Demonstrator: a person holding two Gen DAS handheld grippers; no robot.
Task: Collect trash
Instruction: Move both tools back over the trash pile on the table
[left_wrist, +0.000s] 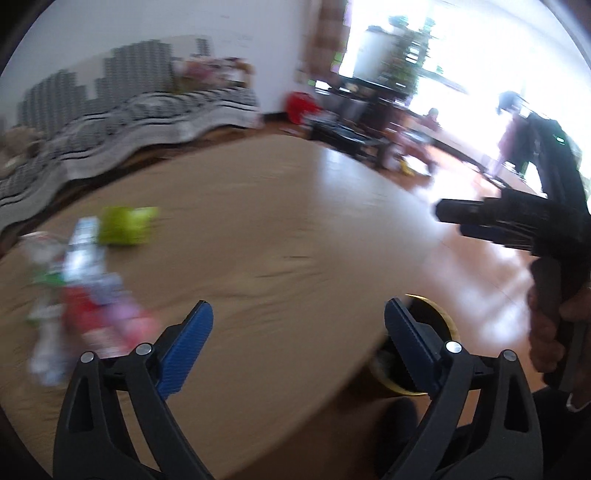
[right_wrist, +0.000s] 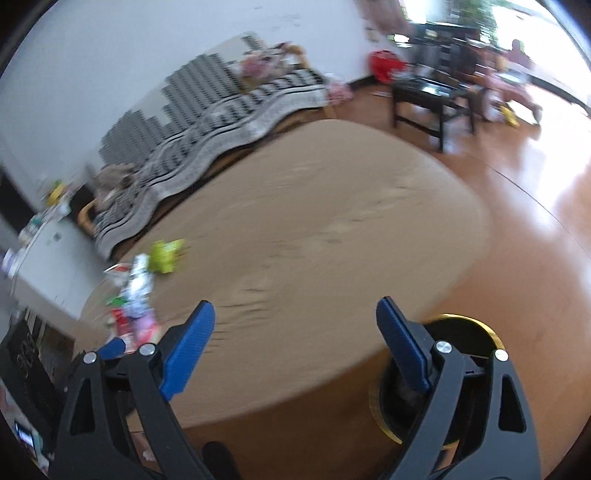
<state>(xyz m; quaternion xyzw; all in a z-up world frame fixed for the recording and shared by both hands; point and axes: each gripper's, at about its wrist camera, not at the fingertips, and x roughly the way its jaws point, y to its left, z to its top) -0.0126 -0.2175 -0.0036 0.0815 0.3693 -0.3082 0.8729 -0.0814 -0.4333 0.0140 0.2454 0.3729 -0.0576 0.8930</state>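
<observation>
Both spread wide, nothing between the blue pads: left hand-held gripper (left_wrist: 297, 317) and right hand-held gripper (right_wrist: 295, 317), poised over the round surface (left_wrist: 280, 229). Wrappers (left_wrist: 85, 295) heaped near the left edge; gold-rimmed bin (right_wrist: 458, 373) just below, handy for dropping.

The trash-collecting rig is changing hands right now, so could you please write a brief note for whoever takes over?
Left gripper: open, nothing between its fingers.
Right gripper: open, also empty.
Trash: a blurred heap of wrappers and a crumpled green piece lie at the left end of the tan table.
Bin: a dark, gold-rimmed bin stands on the floor beside the table's near right edge, below both grippers.
Done: cannot tell; the bin's contents are not readable.
Left: pick up the wrappers and the green piece and drop them in the bin.
</observation>
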